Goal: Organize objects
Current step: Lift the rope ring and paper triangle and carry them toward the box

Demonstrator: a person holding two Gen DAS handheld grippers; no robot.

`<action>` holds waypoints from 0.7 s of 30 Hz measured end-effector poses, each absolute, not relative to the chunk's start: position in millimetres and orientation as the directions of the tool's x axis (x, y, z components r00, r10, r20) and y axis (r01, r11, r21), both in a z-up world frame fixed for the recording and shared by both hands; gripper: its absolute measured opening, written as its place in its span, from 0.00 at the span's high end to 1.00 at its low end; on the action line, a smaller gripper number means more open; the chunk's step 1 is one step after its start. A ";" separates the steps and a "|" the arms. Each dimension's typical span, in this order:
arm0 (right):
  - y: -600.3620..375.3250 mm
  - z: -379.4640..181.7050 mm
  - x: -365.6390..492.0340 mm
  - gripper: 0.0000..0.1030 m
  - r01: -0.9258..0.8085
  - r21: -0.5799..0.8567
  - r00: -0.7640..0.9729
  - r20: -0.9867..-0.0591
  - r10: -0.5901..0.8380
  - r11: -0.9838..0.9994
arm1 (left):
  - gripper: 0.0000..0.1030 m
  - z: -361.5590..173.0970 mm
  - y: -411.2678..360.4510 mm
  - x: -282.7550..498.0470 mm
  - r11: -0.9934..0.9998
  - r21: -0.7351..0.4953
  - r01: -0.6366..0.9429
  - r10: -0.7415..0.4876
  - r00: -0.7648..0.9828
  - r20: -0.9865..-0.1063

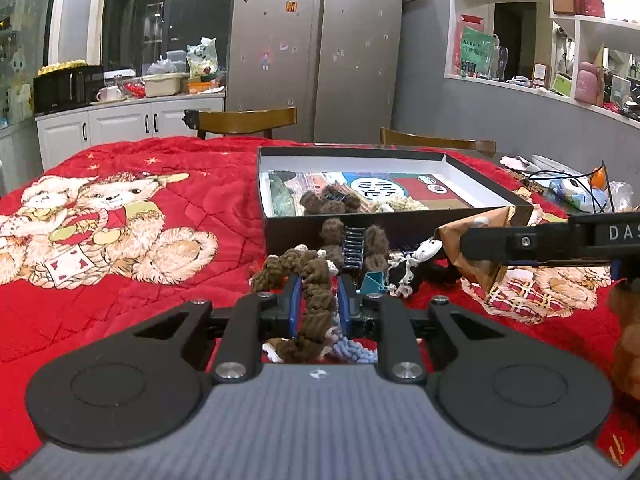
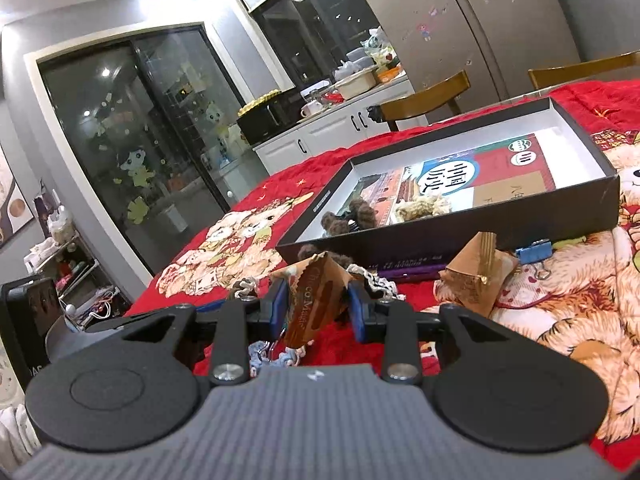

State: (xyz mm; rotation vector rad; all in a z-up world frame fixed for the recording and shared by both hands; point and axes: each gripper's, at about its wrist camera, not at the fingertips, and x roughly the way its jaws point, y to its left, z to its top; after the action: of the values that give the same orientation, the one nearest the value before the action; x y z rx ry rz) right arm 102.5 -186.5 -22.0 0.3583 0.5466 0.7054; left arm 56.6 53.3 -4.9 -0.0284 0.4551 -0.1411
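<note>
The left gripper (image 1: 317,309) has its blue pads pressed in on a brown crocheted hair tie (image 1: 316,300), pinching the knobbly rope of yarn near its middle; a pale blue knitted piece (image 1: 354,350) lies just under and behind it, close to the palm of the tool. The right gripper (image 2: 316,304) is clamped on a brown paper packet (image 2: 314,300) with printed lettering, gripped across its flat faces and tilted, its crimped top edge poking up between the fingers.

The hair tie looks soft and light, so I'd judge it will squash and droop rather than slip; the middle is a fair place to hold it, though the loose ends may snag on the clutter. The packet seems thin and crinkly, light too, likely to crumple if squeezed harder; the flat faces are the sensible place to hold.

Both sit low over the red quilted cloth (image 1: 160,280) with its teddy-bear print, just in front of the black shallow box (image 1: 404,153); inside it there are already a brown plush hair claw (image 1: 330,200) and a cream fuzzy one (image 1: 404,202) on a printed card. Against the box's near wall leans another brown claw clip (image 1: 354,244); a second folded brown packet (image 2: 478,276) and a blue binder clip (image 2: 534,249) lie beside it on the cloth.
</note>
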 end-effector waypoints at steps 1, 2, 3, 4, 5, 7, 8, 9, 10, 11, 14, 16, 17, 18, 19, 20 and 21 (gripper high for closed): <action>-186.5 -21.9 103.2 0.65 -0.510 0.484 0.634 -0.348 0.691 0.711 | 0.78 -4.5 53.2 56.4 0.990 -0.057 0.128 -0.140 0.890 -0.433; -186.6 -21.9 103.6 0.65 -0.507 0.485 0.637 -0.346 0.689 0.712 | 0.78 -4.2 53.5 56.4 0.990 -0.056 0.126 -0.138 0.892 -0.430; -186.5 -22.0 104.4 0.65 -0.505 0.486 0.640 -0.345 0.687 0.714 | 0.78 -4.1 53.7 56.6 0.991 -0.056 0.125 -0.137 0.893 -0.428; -186.7 -21.8 105.2 0.65 -0.502 0.486 0.642 -0.344 0.685 0.715 | 0.78 -4.1 54.0 57.0 0.991 -0.057 0.124 -0.136 0.893 -0.429; -186.9 -21.5 105.7 0.65 -0.501 0.485 0.646 -0.342 0.683 0.717 | 0.78 -4.2 54.6 57.8 0.991 -0.060 0.122 -0.136 0.892 -0.431; -185.9 -20.4 105.6 0.65 -0.504 0.478 0.652 -0.336 0.680 0.720 | 0.81 -4.7 55.7 60.0 0.991 -0.067 0.119 -0.136 0.887 -0.440; -185.3 -19.5 104.2 0.65 -0.509 0.470 0.655 -0.332 0.679 0.721 | 0.83 -4.9 55.9 61.0 0.991 -0.069 0.117 -0.136 0.885 -0.444; -184.5 -18.5 102.8 0.65 -0.514 0.461 0.659 -0.329 0.677 0.724 | 0.83 -5.1 56.3 62.0 0.991 -0.073 0.116 -0.137 0.883 -0.448; -182.8 -17.4 101.6 0.65 -0.519 0.446 0.665 -0.325 0.672 0.729 | 0.84 -5.6 56.6 62.9 0.991 -0.076 0.113 -0.135 0.882 -0.452; -181.6 -16.7 100.5 0.65 -0.523 0.433 0.670 -0.323 0.668 0.734 | 0.84 -6.1 57.1 63.7 0.991 -0.078 0.108 -0.132 0.880 -0.456; -179.3 -14.6 100.1 0.65 -0.525 0.413 0.682 -0.319 0.658 0.744 | 0.85 -7.2 58.6 65.4 0.992 -0.088 0.094 -0.124 0.877 -0.464; -179.4 -13.7 101.6 0.65 -0.522 0.418 0.680 -0.322 0.658 0.744 | 0.85 -7.6 60.2 67.1 0.991 -0.098 0.092 -0.127 0.876 -0.466; -179.6 -13.1 102.6 0.65 -0.518 0.424 0.679 -0.325 0.658 0.743 | 0.85 -8.0 61.1 67.5 0.990 -0.104 0.093 -0.131 0.874 -0.467; -179.9 -12.5 103.8 0.65 -0.515 0.431 0.676 -0.327 0.660 0.741 | 0.85 -8.1 61.8 67.8 0.990 -0.108 0.092 -0.132 0.874 -0.467; -180.4 -11.8 103.2 0.65 -0.512 0.437 0.675 -0.327 0.661 0.739 | 0.85 -7.9 62.3 67.7 0.989 -0.112 0.092 -0.134 0.875 -0.466; -180.8 -10.9 103.7 0.65 -0.508 0.442 0.677 -0.327 0.660 0.740 | 0.85 -7.7 62.7 67.4 0.989 -0.115 0.091 -0.135 0.876 -0.463; -181.0 -9.8 103.8 0.65 -0.504 0.445 0.678 -0.327 0.658 0.740 | 0.85 -7.3 63.2 66.9 0.989 -0.116 0.088 -0.132 0.879 -0.459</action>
State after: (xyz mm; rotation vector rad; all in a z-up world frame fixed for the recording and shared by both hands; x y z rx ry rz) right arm 103.8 -181.0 -9.8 0.3334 0.4937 0.6667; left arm 66.9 63.2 -7.3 -0.0926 0.4844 -0.1148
